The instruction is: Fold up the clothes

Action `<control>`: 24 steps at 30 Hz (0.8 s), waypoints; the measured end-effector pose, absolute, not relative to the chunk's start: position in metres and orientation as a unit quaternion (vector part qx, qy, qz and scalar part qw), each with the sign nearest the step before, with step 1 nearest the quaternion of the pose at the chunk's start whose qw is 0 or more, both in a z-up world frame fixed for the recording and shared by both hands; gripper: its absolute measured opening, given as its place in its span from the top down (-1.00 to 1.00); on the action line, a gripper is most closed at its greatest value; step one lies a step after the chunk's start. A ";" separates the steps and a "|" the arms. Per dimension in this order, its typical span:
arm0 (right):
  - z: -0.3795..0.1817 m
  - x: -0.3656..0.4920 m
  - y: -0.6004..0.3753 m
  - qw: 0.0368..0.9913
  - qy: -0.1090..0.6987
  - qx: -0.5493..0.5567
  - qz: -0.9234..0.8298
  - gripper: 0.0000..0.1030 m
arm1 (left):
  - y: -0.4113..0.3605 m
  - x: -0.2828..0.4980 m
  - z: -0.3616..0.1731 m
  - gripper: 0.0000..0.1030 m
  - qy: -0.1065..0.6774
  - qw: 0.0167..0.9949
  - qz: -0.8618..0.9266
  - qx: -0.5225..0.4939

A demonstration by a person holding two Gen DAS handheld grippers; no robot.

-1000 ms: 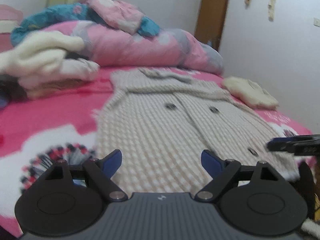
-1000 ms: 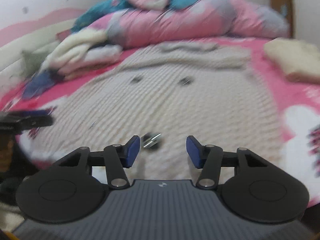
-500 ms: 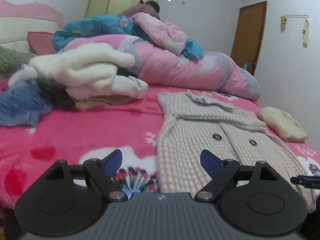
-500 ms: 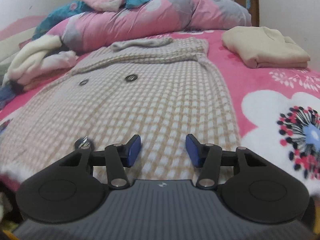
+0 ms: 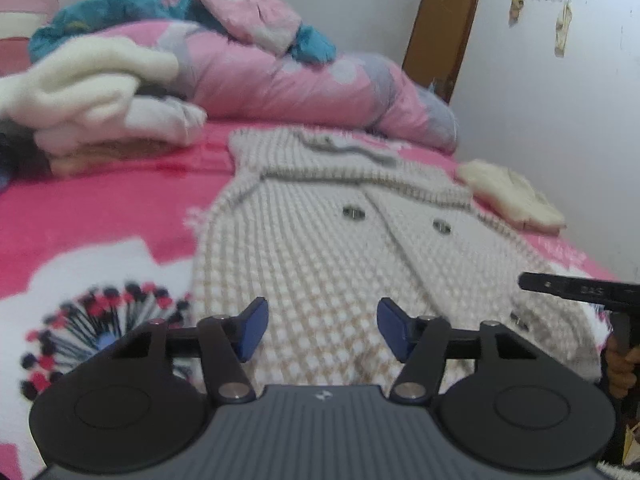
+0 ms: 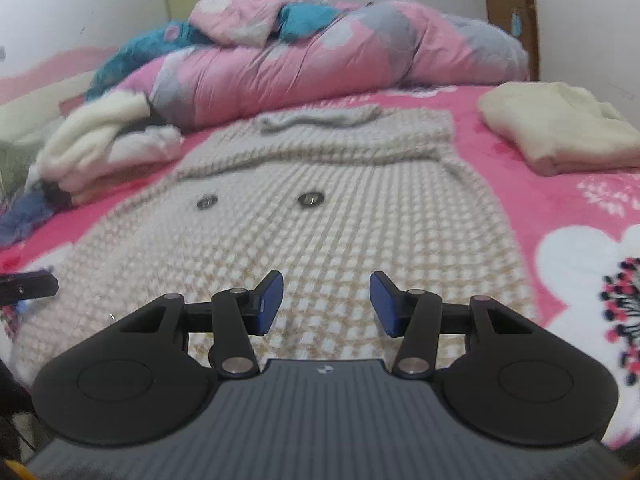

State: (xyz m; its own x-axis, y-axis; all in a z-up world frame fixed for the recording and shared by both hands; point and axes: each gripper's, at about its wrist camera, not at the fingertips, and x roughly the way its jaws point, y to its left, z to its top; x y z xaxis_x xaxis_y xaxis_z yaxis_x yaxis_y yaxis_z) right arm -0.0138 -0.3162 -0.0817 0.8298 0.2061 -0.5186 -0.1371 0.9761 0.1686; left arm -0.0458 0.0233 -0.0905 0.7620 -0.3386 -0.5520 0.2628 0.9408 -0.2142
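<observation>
Left wrist view: left tongs [image 5: 319, 328] are hovering wide apart, gripping nothing, over the near hem of the checked coat [image 5: 320, 248], probably lining up on it. Right tongs [image 6: 326, 304] are likewise gaping wide and holding nothing above the hem. Coat is lying flat, buttoned, collar far, on the pink floral bed [image 6: 560, 216]; a folded cream garment [image 6: 560, 136] is sitting far right, bedding [image 6: 320, 48] piling along the far side.

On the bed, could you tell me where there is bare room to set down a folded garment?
Bare pink bedspread lies right of the checked cardigan, below the folded cream garment; another patch lies to its left. The clothes pile and quilt crowd the far end.
</observation>
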 end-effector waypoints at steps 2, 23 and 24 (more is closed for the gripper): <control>-0.096 -0.011 -0.315 0.950 0.295 0.060 0.088 0.08 | 0.025 -0.047 -0.100 0.07 0.320 0.932 -0.157 -0.059; -0.083 -0.002 -0.321 0.959 0.261 0.083 0.079 0.07 | -0.002 -0.026 -0.086 -0.72 0.304 0.940 -0.148 -0.042; -0.086 -0.003 -0.321 0.958 0.263 0.083 0.079 0.07 | -0.004 -0.024 -0.089 -0.76 0.312 0.938 -0.144 -0.039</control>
